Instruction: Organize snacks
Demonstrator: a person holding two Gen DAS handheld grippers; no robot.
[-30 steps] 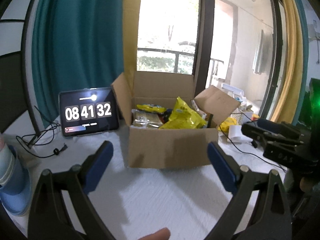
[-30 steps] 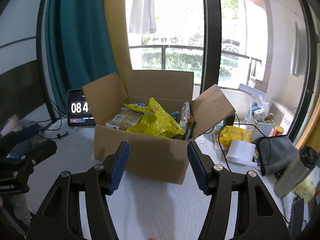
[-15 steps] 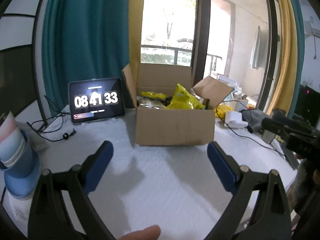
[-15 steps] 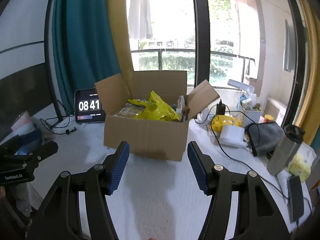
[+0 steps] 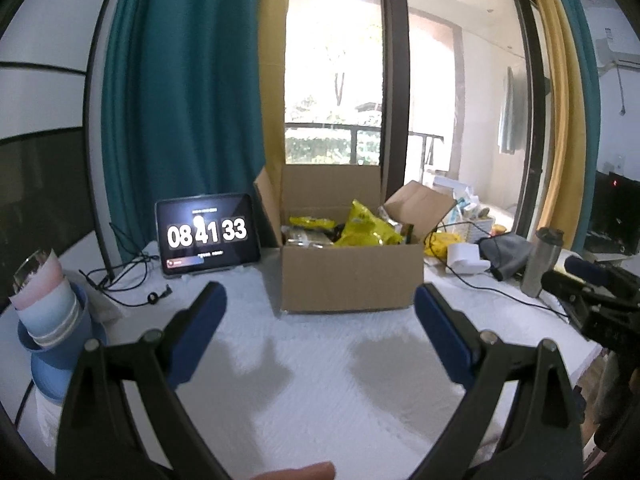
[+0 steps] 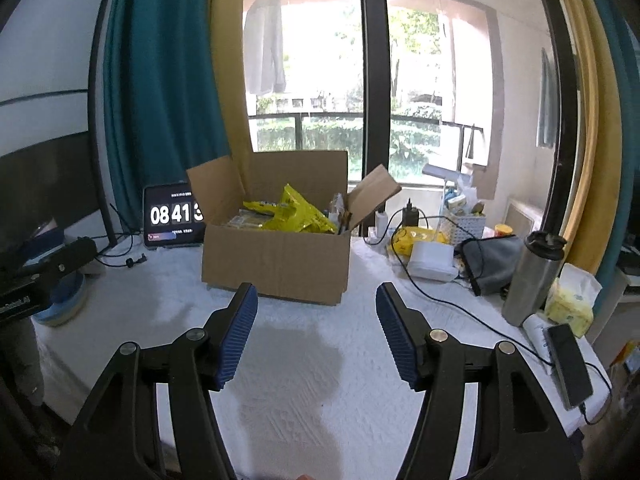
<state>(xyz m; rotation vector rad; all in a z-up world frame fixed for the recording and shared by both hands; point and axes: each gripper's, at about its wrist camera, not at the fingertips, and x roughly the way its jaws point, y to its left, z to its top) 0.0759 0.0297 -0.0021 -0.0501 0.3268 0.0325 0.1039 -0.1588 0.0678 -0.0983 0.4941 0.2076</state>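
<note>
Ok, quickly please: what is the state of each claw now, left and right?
Left claw: open, holding nothing, above the white table.
Right claw: open, holding nothing, in front of the cardboard box.

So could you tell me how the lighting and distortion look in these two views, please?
Left wrist view: window blown out white, curtains bowed by fisheye, cardboard box front dim. Right wrist view: backlit too, yet greenery shows; soft tongs shadows on the white tablecloth.

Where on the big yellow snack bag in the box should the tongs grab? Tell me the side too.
Grip the yellow snack bag by its upturned top edge, coming from above through the open cardboard box. That crimped end pokes above the rim; the box walls block the sides.
</note>
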